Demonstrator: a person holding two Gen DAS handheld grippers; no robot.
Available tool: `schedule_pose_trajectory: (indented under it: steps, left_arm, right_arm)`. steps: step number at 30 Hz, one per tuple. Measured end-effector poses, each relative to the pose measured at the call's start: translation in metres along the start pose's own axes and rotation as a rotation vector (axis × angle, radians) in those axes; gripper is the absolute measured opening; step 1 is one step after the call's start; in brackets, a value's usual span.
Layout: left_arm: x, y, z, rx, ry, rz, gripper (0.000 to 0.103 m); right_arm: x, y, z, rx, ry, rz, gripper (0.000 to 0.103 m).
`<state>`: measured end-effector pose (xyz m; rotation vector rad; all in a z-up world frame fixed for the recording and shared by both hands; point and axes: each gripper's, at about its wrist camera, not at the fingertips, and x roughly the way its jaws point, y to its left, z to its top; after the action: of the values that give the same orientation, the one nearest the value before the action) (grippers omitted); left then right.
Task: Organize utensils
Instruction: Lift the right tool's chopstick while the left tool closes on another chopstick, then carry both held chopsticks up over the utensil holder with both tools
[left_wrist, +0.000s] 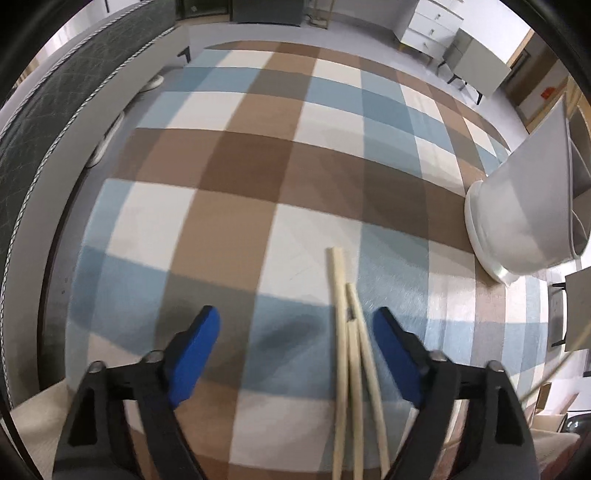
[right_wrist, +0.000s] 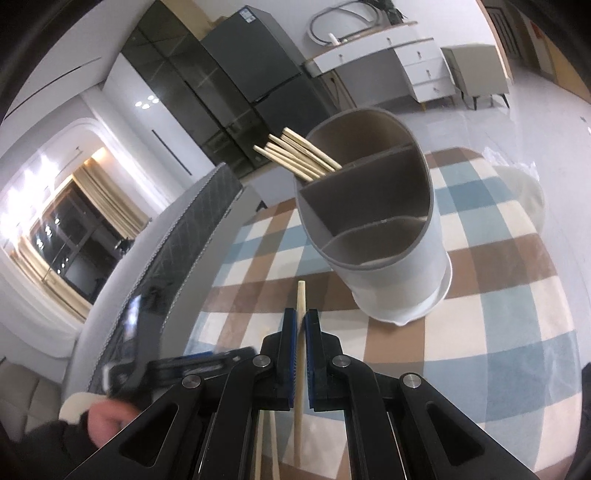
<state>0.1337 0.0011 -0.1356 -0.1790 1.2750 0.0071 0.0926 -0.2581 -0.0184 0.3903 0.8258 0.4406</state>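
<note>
Wooden chopsticks (left_wrist: 352, 354) lay loose on the checked tablecloth (left_wrist: 236, 177) between the spread fingers of the left gripper (left_wrist: 295, 325), untouched. Right gripper (right_wrist: 303, 321) was clamped on a single chopstick (right_wrist: 301, 299), near the grey divided holder (right_wrist: 380, 229) with more chopsticks in its far compartment.

You are looking at pale wooden chopsticks (left_wrist: 341, 332) lying on a blue, brown and cream checked cloth (left_wrist: 258, 166), beside a grey-white holder (right_wrist: 391, 258).
</note>
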Motion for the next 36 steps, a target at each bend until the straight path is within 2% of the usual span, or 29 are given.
schedule_pose_trajectory:
  steps: [3,4,7,8,11,13,14,17,22,31,36]
  left_arm:
    - [0.011,-0.004,0.009,-0.01,0.034,0.024,0.065]
    - [0.013,-0.005,0.01,-0.011,0.044,0.03,0.059]
    - [0.016,-0.009,0.017,-0.001,0.048,0.06,0.052]
    - [0.016,-0.011,0.02,0.002,0.053,0.07,0.043]
    - [0.017,-0.018,0.022,0.026,0.063,0.113,0.025]
    - [0.018,-0.022,0.023,0.03,0.078,0.1,0.008]
    - [0.019,-0.024,0.021,0.029,0.085,0.098,0.003]
    - [0.019,-0.025,0.019,0.026,0.08,0.118,0.002]
    - [0.003,-0.015,0.011,-0.022,0.023,0.076,0.002]
    - [-0.074,0.002,-0.021,-0.013,-0.229,-0.018,0.002]
    - [-0.112,-0.006,-0.023,-0.016,-0.347,-0.067,0.002]
  right_arm:
    - [-0.006,-0.001,0.001,-0.002,-0.022,0.012,0.004]
    - [-0.007,-0.002,0.001,-0.002,-0.027,0.012,0.004]
    - [-0.009,-0.006,0.003,0.008,-0.038,0.019,0.004]
    - [-0.009,-0.006,0.003,0.013,-0.039,0.024,0.003]
    - [-0.011,-0.005,0.005,0.011,-0.049,0.029,0.003]
    - [-0.012,-0.003,0.006,0.001,-0.054,0.035,0.003]
    - [-0.012,-0.001,0.006,-0.006,-0.056,0.035,0.003]
    - [-0.014,0.003,0.007,-0.03,-0.061,0.029,0.003]
    - [-0.017,0.006,0.007,-0.048,-0.073,0.026,0.003]
    - [-0.02,0.018,0.003,-0.108,-0.096,0.002,0.003]
    - [-0.027,0.027,-0.003,-0.152,-0.117,-0.013,0.003]
